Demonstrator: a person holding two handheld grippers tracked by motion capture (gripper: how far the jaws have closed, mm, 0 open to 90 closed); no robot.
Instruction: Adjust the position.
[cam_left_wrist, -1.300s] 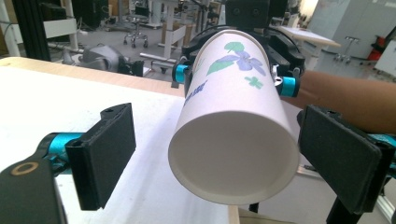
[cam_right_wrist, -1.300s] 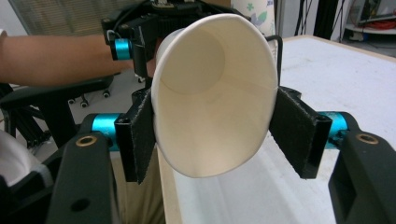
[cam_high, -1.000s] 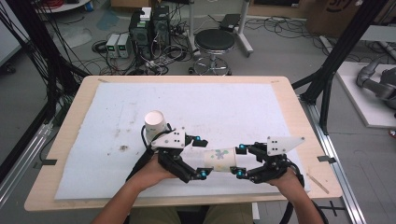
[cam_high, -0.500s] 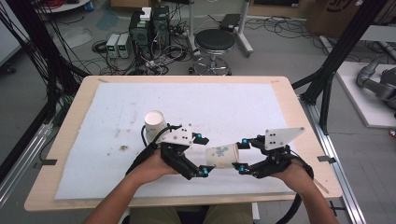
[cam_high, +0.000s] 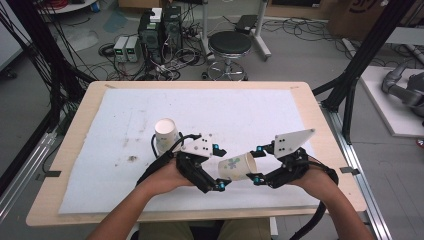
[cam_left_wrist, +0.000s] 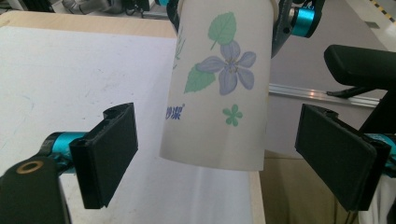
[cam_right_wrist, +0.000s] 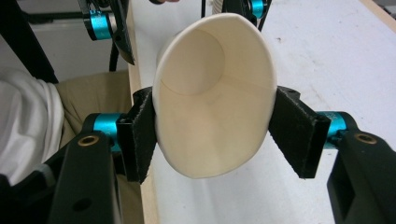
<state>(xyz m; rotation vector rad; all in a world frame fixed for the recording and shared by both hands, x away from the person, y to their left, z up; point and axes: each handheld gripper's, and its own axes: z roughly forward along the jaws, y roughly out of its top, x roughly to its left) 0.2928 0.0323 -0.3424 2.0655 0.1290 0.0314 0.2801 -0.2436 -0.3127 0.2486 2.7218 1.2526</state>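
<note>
Since a second ago my right gripper (cam_high: 255, 164) lifts the flowered cup (cam_high: 237, 167), squeezing its rim. My left gripper (cam_high: 220, 167) has just been closing, pads apart around its base. Handover half done; another cup (cam_high: 166, 134) waits behind it.

Flowered cup (cam_left_wrist: 219, 84) — top cut off above.

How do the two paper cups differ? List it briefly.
The flowered cup is held off the table on its side, squeezed oval in the right gripper; the plain cup stands free on the white mat, untouched. One shows printed flowers, the other looks bare white. Both are paper cups.
</note>
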